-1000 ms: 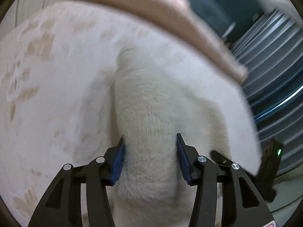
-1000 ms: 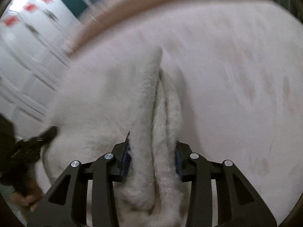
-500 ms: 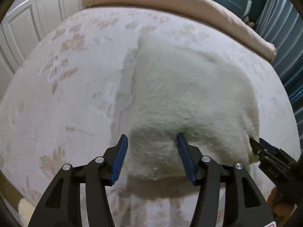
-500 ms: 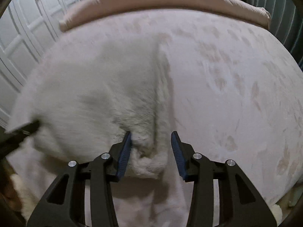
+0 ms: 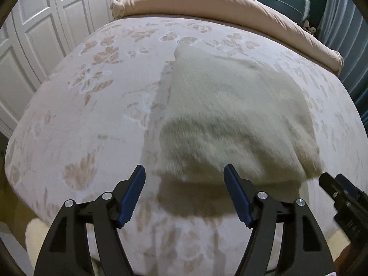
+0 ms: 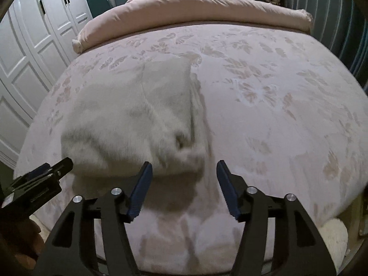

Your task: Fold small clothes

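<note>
A fluffy white garment (image 5: 232,117) lies folded into a rough rectangle on the bed; it also shows in the right wrist view (image 6: 138,119). My left gripper (image 5: 185,195) is open and empty, just in front of the garment's near left edge and apart from it. My right gripper (image 6: 184,189) is open and empty, just in front of the garment's near right corner. The right gripper's tip shows at the right edge of the left wrist view (image 5: 340,191). The left gripper's tip shows at the left of the right wrist view (image 6: 46,172).
The bed has a pale pink floral cover (image 5: 92,115). A rolled pink duvet (image 5: 207,0) lies along the far edge. White wardrobe doors (image 5: 34,34) stand to the left, a dark blue headboard and curtains to the far right. A cream fluffy rug (image 6: 333,234) lies by the bed's foot.
Both grippers let go of the garment, opened wider and drew back toward the bed's near edge. The garment dropped flat onto the bed.
</note>
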{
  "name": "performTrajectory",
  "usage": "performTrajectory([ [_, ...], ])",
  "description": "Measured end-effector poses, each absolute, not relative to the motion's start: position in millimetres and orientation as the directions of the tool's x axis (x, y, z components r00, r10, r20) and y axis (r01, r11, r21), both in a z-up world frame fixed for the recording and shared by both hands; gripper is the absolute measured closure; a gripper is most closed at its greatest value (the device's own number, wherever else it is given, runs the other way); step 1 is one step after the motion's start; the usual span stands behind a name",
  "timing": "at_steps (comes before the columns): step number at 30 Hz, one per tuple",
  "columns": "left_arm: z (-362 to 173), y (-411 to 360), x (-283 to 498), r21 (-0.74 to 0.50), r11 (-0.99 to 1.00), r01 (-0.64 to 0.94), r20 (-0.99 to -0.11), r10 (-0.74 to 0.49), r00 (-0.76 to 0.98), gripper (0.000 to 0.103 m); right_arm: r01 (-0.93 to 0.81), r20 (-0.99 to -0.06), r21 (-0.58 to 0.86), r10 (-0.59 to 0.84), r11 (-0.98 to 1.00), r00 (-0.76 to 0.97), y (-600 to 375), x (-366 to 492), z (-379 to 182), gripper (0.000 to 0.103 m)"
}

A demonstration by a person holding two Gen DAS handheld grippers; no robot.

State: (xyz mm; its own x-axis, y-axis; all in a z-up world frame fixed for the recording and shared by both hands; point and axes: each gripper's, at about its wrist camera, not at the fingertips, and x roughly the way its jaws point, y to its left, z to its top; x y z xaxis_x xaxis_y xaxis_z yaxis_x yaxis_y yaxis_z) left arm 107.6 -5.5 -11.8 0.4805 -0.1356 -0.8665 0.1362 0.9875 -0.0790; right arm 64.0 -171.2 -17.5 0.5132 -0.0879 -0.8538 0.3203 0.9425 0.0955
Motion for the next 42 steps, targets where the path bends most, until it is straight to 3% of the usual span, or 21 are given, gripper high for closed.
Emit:
performTrajectory([
  [2,-14.2,-7.8,95.8,-0.067,0.989,0.131,-0.868,-0.123,0.481,0.031,0.335,-0.858,0.090,-0.098,0.938,0.505,-167.5,55.9,-21.3,0.039],
  [12,-26.1,-19.7,66.1,-0.006,0.990,0.141,-0.872,-0.074,0.484,0.030,0.344,-0.864,0.060,-0.124,0.937,0.488,-148.0,28.7,-34.1,0.035],
  [42,-20.2,-16.1,42.1,0.039,0.993,0.109,-0.844,-0.025,0.535,0.032,0.302,-0.835,-0.006,-0.171,0.953,0.523,-123.4,5.9,-33.7,0.035],
])
